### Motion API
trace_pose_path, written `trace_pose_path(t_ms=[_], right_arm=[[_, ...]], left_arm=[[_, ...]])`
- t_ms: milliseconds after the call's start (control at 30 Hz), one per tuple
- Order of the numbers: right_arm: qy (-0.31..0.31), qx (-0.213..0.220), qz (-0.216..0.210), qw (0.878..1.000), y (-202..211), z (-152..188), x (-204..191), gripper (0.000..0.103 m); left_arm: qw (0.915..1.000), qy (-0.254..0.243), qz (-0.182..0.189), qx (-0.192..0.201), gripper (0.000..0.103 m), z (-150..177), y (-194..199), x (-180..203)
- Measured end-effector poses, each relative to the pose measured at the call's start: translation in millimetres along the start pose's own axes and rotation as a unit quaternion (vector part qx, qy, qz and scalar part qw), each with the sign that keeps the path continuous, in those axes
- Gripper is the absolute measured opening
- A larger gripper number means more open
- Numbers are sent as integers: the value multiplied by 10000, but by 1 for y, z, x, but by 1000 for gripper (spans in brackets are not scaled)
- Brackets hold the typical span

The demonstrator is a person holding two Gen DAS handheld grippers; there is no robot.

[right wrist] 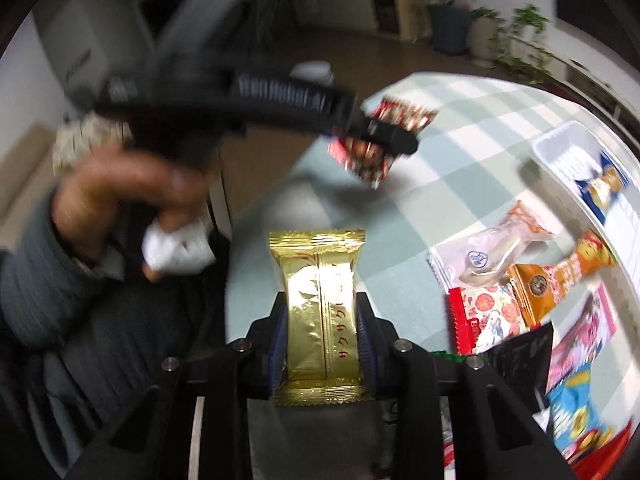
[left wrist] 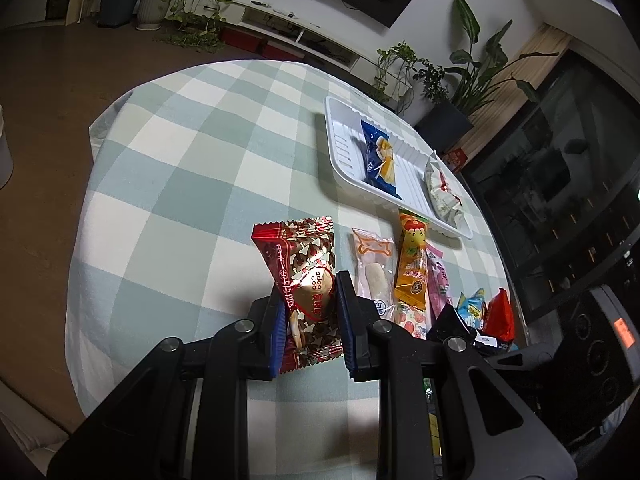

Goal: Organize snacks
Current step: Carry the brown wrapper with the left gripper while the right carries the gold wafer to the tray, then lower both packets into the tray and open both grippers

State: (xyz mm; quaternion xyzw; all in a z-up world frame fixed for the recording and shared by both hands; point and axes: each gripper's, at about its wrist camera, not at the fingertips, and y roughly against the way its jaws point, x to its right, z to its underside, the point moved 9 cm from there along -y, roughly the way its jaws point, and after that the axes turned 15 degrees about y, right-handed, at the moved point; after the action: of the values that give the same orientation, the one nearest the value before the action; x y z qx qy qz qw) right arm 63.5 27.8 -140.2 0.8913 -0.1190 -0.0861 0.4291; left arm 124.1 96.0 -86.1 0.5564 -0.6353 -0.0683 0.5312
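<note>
Gold foil wafer packet [right wrist: 318,316] sits pinched in my right tongs [right wrist: 324,344], the red-and-brown crinkly chocolate wrapper [left wrist: 304,292] in my left tongs [left wrist: 310,320], both above the checked bench [left wrist: 180,184]. To do this well, I should carry them level, clear of the loose snacks, to the white ribbed plastic tray [left wrist: 344,152] beyond.

A round table [left wrist: 180,152] under a green-and-white checked cloth carries everything. Near its far right edge lies a white tray [left wrist: 340,148]. Just nearer than the tray's near end, by the right edge, lies a cluster of packets touching or overlapping — a pale pink one [left wrist: 370,268], an orange one [left wrist: 412,272], a pink one [left wrist: 438,288], a blue one [left wrist: 472,308] and a red one [left wrist: 500,314]. The left half is bare cloth.
</note>
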Motion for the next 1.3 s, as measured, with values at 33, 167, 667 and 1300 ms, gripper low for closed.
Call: trace_pose_path(t_ms=[33,167,667,1300], right_arm=[[-195,228,-30,9995,7,-1,-1,34],[-628,637,-12,9960,20,1,-4,34],[-3233,2131,1630,9075,177,34,157,34],[-3690,827,2079,9021,123,39,305,34]], left_arm=[[10000,-10,-6,2,20,1,1,0],[10000,-90,-28,18,20,2,1,2],[9971,-762,72,-36,20,-53,-9,81],[9771,-1660,-967,-916,20,-124,-201,143]])
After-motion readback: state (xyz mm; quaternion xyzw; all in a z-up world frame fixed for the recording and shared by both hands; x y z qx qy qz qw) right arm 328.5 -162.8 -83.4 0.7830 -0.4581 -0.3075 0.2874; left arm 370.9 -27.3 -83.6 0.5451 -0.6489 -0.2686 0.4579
